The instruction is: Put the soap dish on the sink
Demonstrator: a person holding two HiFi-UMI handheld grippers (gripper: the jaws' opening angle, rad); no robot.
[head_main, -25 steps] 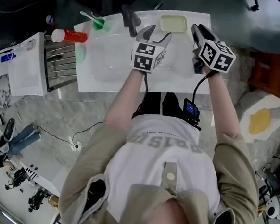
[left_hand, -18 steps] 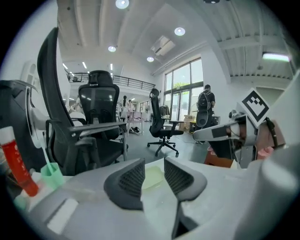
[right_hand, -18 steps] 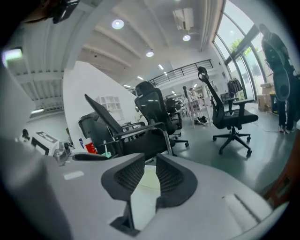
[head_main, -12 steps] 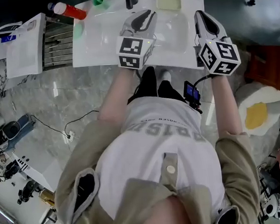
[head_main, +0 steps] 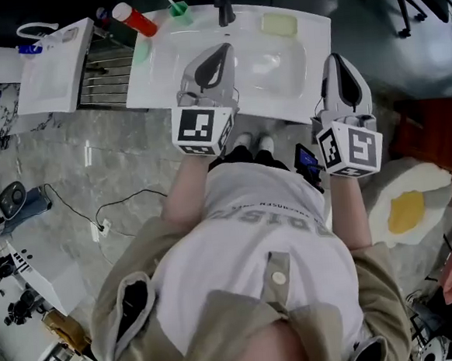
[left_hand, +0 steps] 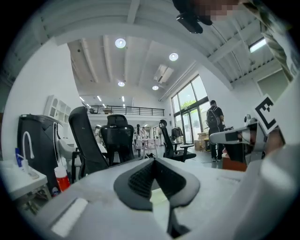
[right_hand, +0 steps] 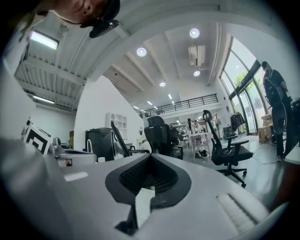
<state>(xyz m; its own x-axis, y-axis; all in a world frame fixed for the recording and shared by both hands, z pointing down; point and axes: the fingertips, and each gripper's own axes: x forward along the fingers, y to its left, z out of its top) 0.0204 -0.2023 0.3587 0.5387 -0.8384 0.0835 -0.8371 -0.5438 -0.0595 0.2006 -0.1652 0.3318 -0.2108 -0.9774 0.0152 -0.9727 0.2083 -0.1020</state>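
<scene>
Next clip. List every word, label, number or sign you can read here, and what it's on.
No text reads clearly.
Shirt print: one row of block letters, upside down in the head view, too blurred to read.
Marker cubes on the left gripper and right gripper: black-and-white square patterns, no words.
Red bottle: any label too small to read.

The soap dish (head_main: 279, 24) is a pale yellow-green rectangle with rounded corners. It lies flat on the far rim of the white sink (head_main: 162, 64), at the top of the frame, right of centre.
</scene>
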